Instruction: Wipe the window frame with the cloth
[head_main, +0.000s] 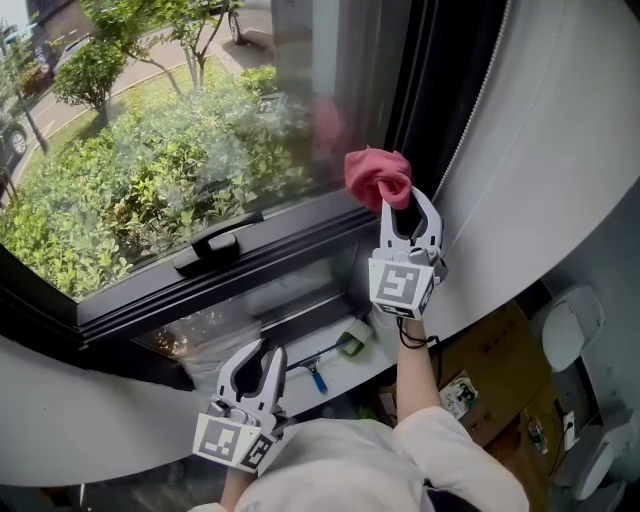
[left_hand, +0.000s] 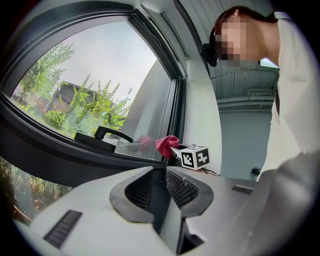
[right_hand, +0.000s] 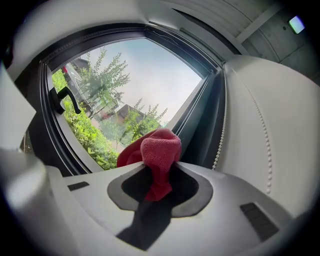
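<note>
A red cloth (head_main: 378, 176) is bunched in my right gripper (head_main: 402, 208), which is shut on it. The cloth sits against the lower right corner of the dark window frame (head_main: 240, 268), where the bottom rail meets the upright (head_main: 432, 80). The right gripper view shows the cloth (right_hand: 160, 149) bulging out of the right gripper (right_hand: 159, 169) in front of the glass. My left gripper (head_main: 260, 352) hangs lower, below the sill and away from the frame; its jaws are together with nothing between them. From the left gripper (left_hand: 161, 171) view the cloth (left_hand: 166, 145) shows beside the window handle (left_hand: 107, 134).
A black window handle (head_main: 210, 248) lies on the bottom rail left of the cloth. A white bead chain (head_main: 480, 95) hangs along the blind on the right. A squeegee with a blue grip (head_main: 325, 362) rests on the white sill (head_main: 330, 385) below. Cardboard boxes (head_main: 500, 380) stand on the floor.
</note>
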